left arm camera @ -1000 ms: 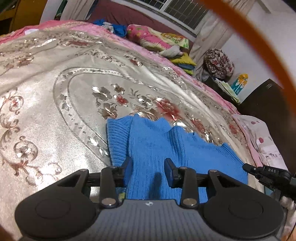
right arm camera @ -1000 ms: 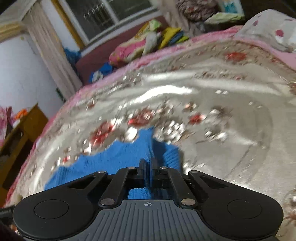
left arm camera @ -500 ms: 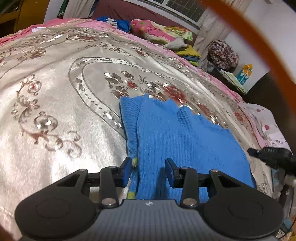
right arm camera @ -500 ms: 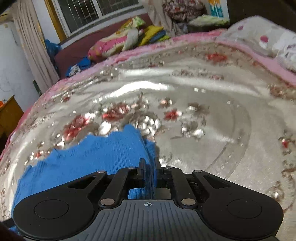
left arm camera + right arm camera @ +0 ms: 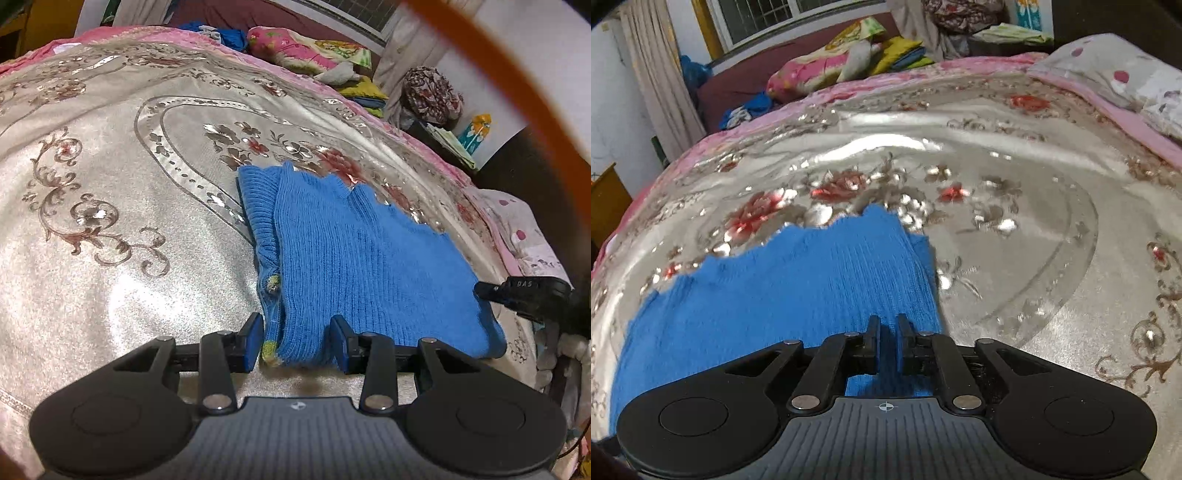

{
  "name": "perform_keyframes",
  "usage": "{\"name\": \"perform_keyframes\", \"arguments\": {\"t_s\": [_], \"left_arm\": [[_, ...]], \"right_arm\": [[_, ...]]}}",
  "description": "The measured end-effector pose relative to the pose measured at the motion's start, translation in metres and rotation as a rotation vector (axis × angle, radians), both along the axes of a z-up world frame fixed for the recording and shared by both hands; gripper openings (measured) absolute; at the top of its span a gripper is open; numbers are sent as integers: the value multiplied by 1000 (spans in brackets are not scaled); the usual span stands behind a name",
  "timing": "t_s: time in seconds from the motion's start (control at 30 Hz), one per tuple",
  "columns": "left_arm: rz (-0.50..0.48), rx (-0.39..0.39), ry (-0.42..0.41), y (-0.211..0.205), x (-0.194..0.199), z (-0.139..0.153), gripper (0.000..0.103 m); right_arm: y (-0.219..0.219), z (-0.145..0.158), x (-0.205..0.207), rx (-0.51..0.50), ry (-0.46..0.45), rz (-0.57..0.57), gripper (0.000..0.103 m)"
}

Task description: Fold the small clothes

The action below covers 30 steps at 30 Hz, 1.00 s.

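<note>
We see the sweater (image 5: 362, 266) lying flat on the bed (image 5: 110, 221), near its front edge. Our left tool (image 5: 297, 341) is at its near left corner, our right tool (image 5: 887, 341) over its near right part. Behind the bed lie pillows (image 5: 295, 48).

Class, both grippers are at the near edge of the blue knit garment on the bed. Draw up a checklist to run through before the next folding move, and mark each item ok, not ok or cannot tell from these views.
1. Blue knit garment lies flat on the bedspread: ok, only small ripples.
2. Left gripper open and straddling the near hem: ok.
3. Right gripper closed on the hem: not ok, a narrow gap shows between its fingers.
4. Fabric between the right gripper's fingers: cannot tell.
5. Bedspread beyond the garment bare for folding over: ok.
6. Ribbed edge tucked squarely under the top layer: not ok, it sticks out on the left.
</note>
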<state>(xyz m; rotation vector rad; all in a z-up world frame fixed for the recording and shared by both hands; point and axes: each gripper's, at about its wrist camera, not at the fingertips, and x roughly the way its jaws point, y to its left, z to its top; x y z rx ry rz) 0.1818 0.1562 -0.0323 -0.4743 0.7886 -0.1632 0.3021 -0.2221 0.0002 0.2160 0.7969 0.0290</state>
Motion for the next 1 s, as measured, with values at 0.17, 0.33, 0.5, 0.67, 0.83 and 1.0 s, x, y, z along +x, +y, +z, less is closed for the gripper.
{"name": "perform_keyframes", "arguments": {"t_s": [0.17, 0.33, 0.5, 0.67, 0.83, 1.0], "left_arm": [[2, -46, 12, 4, -2, -1, 44], [-1, -46, 0, 3, -7, 1, 44], [-10, -51, 4, 4, -6, 1, 44], [-13, -53, 16, 5, -7, 0, 44], [-18, -54, 20, 5, -8, -1, 45], [-24, -55, 25, 6, -9, -2, 45]], "right_arm": [[24, 15, -10, -25, -43, 43, 13], [50, 1, -5, -45, 28, 79, 15], [74, 18, -10, -40, -11, 114, 15], [130, 30, -7, -25, -14, 277, 17], [190, 27, 4, 13, 33, 406, 20], [230, 22, 18, 54, 72, 469, 31]]}}
